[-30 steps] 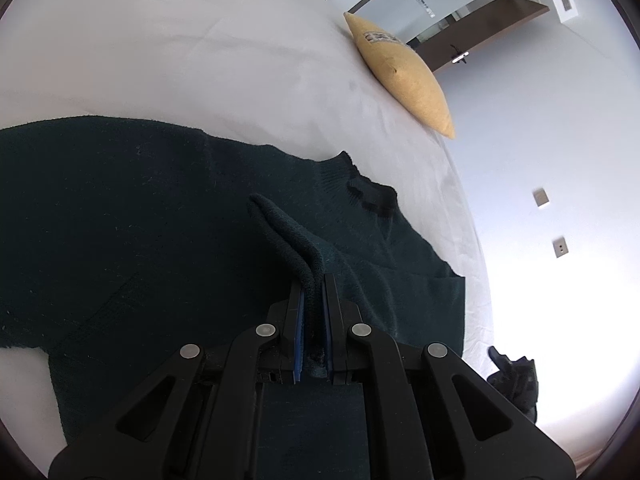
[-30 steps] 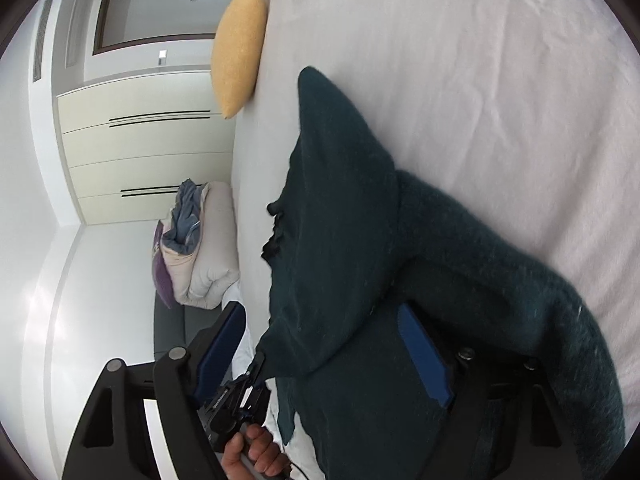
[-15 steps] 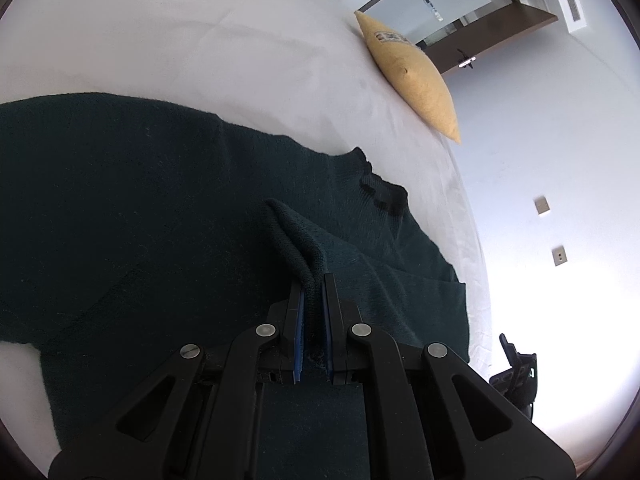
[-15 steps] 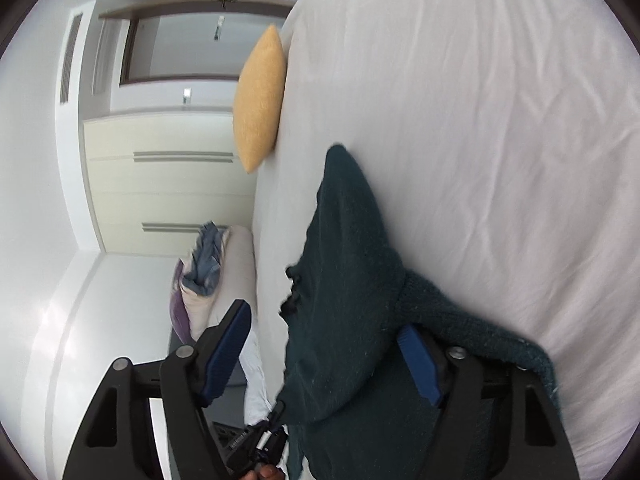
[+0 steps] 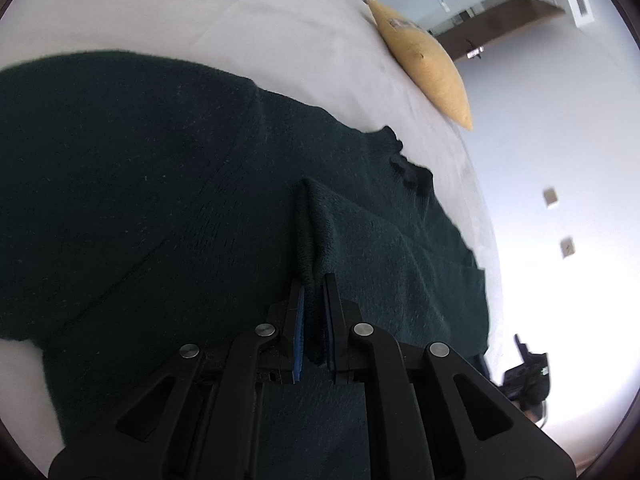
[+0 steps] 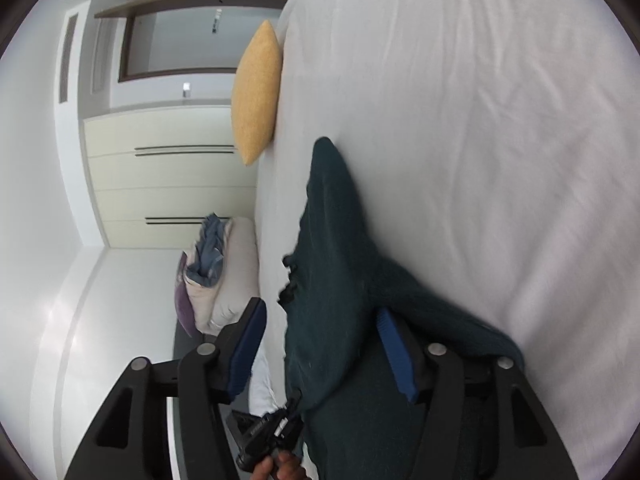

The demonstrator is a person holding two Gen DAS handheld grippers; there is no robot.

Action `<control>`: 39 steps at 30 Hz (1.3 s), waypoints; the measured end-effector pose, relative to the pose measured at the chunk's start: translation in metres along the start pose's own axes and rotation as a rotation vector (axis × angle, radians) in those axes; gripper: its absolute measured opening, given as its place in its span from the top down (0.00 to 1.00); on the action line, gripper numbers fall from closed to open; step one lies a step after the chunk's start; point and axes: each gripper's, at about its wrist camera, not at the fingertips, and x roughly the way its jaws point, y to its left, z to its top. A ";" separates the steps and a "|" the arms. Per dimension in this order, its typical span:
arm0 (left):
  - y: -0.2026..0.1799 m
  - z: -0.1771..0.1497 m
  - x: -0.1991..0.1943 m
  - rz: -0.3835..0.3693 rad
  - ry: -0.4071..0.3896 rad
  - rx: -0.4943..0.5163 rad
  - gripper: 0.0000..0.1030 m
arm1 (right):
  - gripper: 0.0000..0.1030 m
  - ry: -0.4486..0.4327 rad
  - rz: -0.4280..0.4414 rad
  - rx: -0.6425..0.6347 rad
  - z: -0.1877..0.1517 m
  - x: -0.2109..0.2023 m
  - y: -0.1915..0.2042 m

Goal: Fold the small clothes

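A dark green knitted sweater (image 5: 168, 208) lies spread on the white bed (image 5: 200, 8), its collar (image 5: 412, 172) towards the bed's right edge. My left gripper (image 5: 314, 304) is shut on a raised fold of the sweater, close above the garment. In the right wrist view the sweater (image 6: 332, 264) is humped up along the bed's edge. My right gripper (image 6: 320, 344) has its jaws closing with sweater cloth between them. The cloth lies against the right blue pad (image 6: 394, 352), and the left pad (image 6: 248, 344) stands off it.
A yellow pillow (image 5: 424, 68) leans at the head of the bed (image 6: 460, 120), seen too as a pillow (image 6: 256, 92) in the right wrist view. Beside the bed are a cream wardrobe (image 6: 160, 176) and a heap of bedding (image 6: 216, 272). A hand (image 6: 280, 466) shows at the bottom edge.
My left gripper has sunk closer to the sweater, still holding the fold. The right gripper's jaws have narrowed around the cloth, and it has shifted along the bed's edge.
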 end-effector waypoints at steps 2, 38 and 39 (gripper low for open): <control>-0.004 0.000 0.000 0.017 0.007 0.028 0.93 | 0.26 -0.022 -0.024 0.011 -0.002 -0.015 0.004; -0.047 -0.027 -0.004 0.182 -0.118 0.224 0.91 | 0.17 0.176 -0.186 -0.267 0.015 0.014 0.039; -0.039 -0.032 -0.028 0.175 -0.174 0.205 0.91 | 0.16 0.155 -0.155 -0.250 0.011 0.005 0.040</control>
